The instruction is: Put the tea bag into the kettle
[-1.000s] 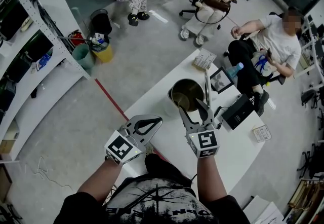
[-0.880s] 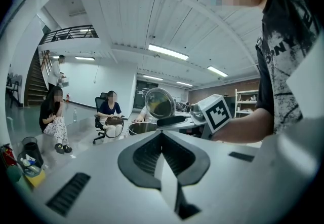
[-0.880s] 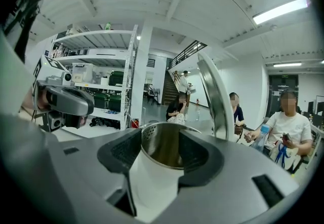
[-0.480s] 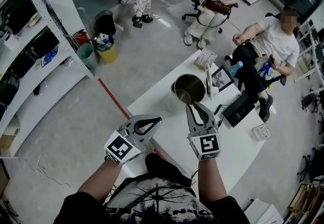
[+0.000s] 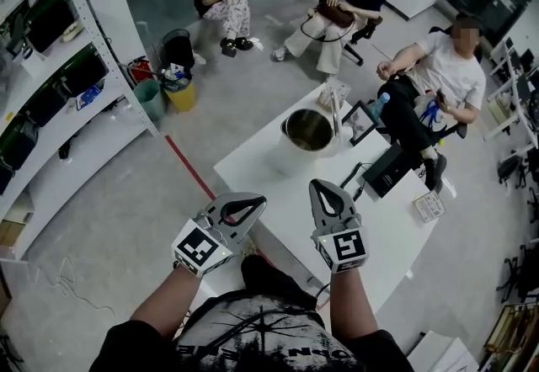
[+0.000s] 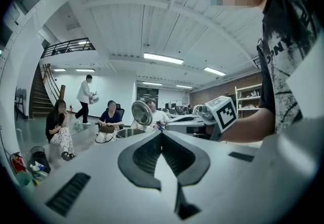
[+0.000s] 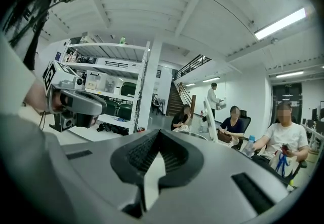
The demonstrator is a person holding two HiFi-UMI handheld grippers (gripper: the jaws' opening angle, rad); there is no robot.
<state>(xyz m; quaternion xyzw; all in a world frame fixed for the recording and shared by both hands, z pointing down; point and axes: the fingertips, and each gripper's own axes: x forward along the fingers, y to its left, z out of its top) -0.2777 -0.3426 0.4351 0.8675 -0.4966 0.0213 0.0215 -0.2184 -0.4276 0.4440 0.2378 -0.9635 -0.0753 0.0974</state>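
Item, nearest: my left gripper (image 5: 255, 202). Grey moulded plastic with ribbed inner pads. Its jaws are pressed together tip to tip with nothing between them. A cube with black-and-white square markers (image 5: 200, 246) sits at its base.

Item, beside it: my right gripper (image 5: 323, 186). Same make and same teardrop outline. Its jaws are likewise brought fully together and empty.

Item, under and ahead of both: the surface (image 5: 253, 164). A smooth white slab with a straight near edge.

Item, farther along that surface, well apart from both grippers: the kettle (image 5: 290, 151). Round, of dull brushed steel, with its mouth open. Its polished disc lid (image 6: 142, 113) is tipped up on edge at the rim.

Item: the tea bag is in neither gripper, and I cannot make it out in any view. The kettle's inside is too small to read.

Item, just beyond the kettle: a small framed picture (image 5: 365, 122) and a black box (image 5: 387, 170).

Item, farthest: the grey speckled floor (image 5: 236, 93), crossed by a red line (image 5: 189, 168). At my left stand white metal shelving (image 5: 101, 34) and plastic bins (image 5: 179, 93). Seated people (image 5: 337, 8) are past the surface.
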